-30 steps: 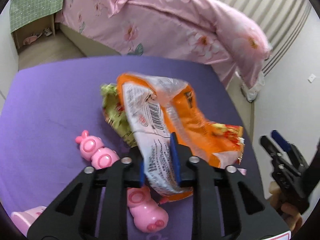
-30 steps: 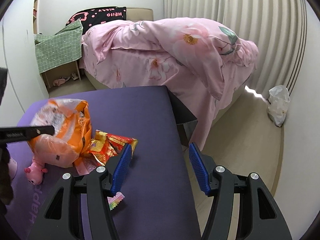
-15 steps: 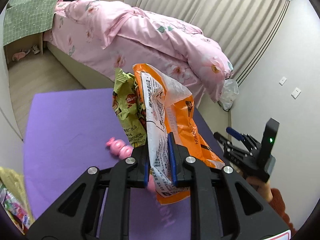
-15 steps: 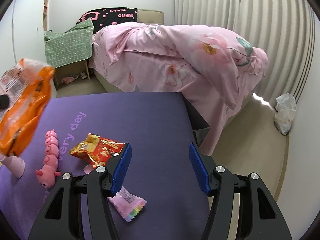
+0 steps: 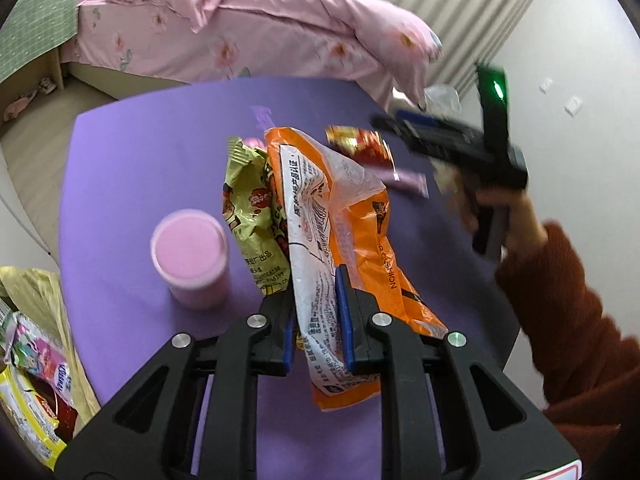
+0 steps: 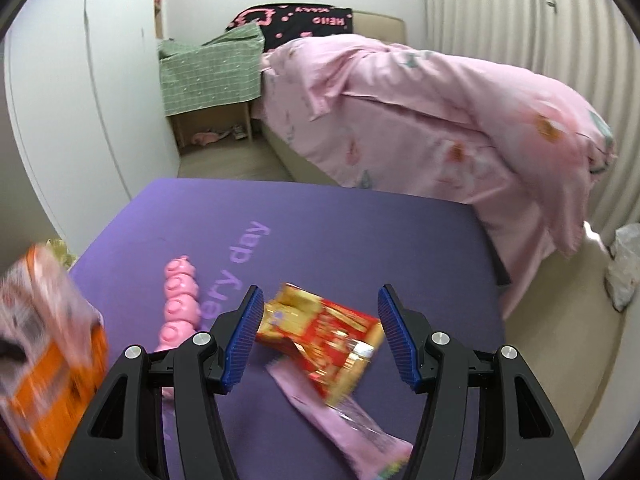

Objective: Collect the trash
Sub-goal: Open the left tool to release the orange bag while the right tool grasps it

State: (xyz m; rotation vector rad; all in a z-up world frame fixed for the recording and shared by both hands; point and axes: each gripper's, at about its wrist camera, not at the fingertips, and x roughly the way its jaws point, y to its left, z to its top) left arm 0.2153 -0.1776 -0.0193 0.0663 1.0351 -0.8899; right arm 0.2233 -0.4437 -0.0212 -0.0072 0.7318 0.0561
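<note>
The left gripper (image 5: 316, 316) was seen clamped on an orange snack bag (image 5: 340, 240), which was held up above the purple counter (image 5: 140, 152) with a green wrapper (image 5: 250, 216) hanging against its left side; whether the green wrapper was also pinched could not be told. A pink cup (image 5: 190, 258) stood on the counter just left of the wrappers. The right gripper (image 6: 320, 332) was held with its jaws wide apart and nothing between its pads, above a red-and-gold wrapper (image 6: 324, 336) lying on the counter. A pink wrapper (image 6: 344, 420) was partly tucked under it, and a pink toy (image 6: 178, 312) lay to the left.
</note>
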